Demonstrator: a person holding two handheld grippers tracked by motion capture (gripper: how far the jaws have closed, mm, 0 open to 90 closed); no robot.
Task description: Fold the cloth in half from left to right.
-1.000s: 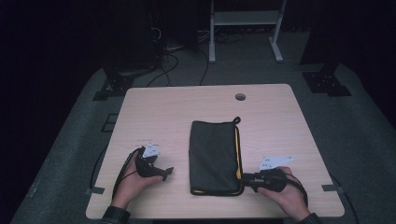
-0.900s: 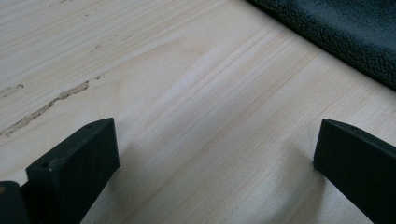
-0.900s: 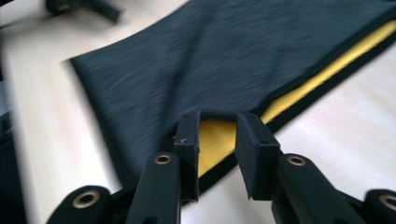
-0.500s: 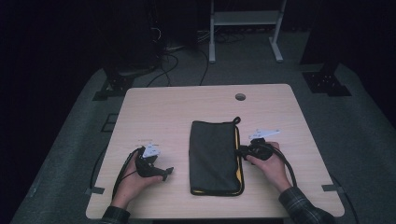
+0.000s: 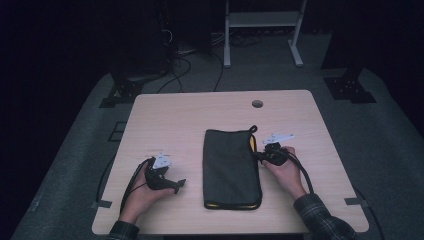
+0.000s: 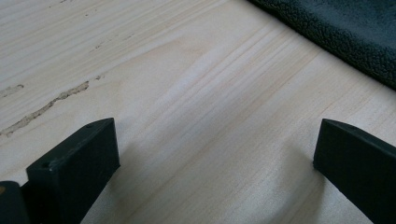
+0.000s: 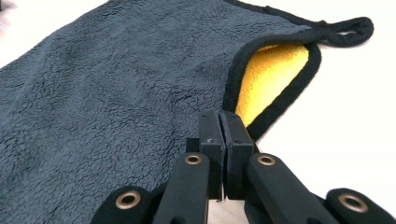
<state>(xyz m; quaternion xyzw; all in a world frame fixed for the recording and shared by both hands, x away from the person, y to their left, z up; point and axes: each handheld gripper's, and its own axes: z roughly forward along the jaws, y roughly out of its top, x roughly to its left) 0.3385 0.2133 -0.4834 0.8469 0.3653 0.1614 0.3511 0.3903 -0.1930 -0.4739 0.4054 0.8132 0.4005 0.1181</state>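
right tongs [image 7: 223,135] clenched, tips at towel's black hem, no cloth visibly pinched | folded grey towel [image 5: 231,167] just ahead of them, yellow lining [image 7: 271,77] exposed beside tips, likely the pickup spot | left tongs [image 6: 210,163] released, resting on bench [image 5: 190,117], towel near, likely waiting

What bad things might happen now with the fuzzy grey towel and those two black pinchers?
1. The right gripper has its jaws closed at the edge of the folded towel. It may be pinching only the top grey layer, so lifting could peel that open and leave the yellow inside layer behind.
2. The left gripper is open over bare table, beside the towel, not holding it. If the right one pulls, the whole towel might slide or bunch up.
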